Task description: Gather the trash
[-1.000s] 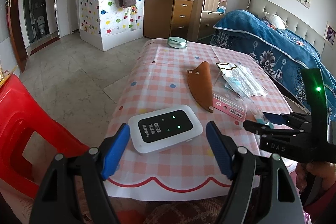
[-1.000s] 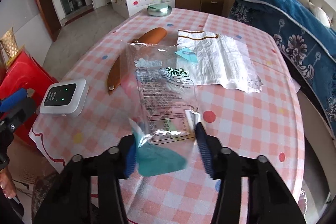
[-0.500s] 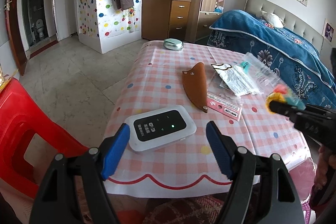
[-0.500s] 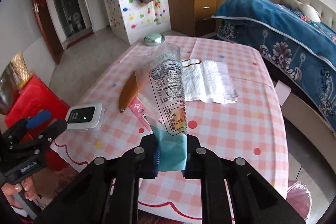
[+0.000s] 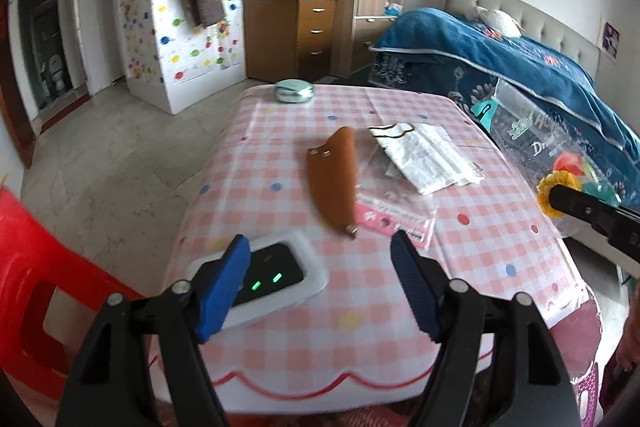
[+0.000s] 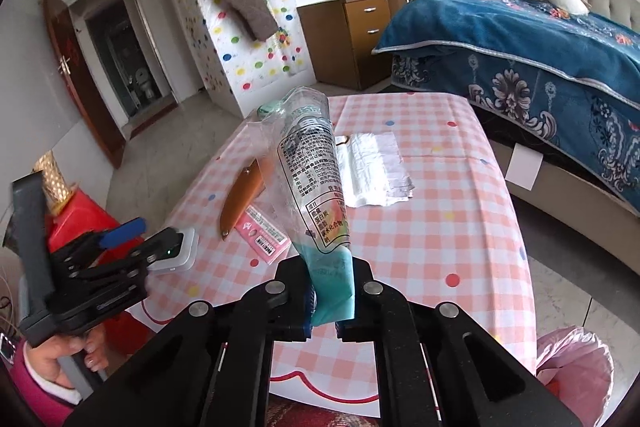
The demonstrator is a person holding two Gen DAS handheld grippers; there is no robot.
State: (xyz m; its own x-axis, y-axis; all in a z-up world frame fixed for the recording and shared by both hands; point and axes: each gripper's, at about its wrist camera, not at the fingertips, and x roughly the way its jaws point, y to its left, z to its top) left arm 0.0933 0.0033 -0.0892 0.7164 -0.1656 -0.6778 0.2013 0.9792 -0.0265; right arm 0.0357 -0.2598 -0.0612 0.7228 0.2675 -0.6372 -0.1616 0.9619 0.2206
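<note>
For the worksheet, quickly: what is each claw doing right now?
Left claw: open, holding nothing.
Right claw: closed on the clear plastic wrapper.

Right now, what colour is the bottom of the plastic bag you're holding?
Teal green, under clear printed plastic. The plastic bag shows best in the right wrist view, pinched in the right gripper.

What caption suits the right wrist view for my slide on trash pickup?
Right gripper shut on a clear printed plastic wrapper, lifted above the pink checked tablecloth; a pink trash bag waits beside the table.
</note>
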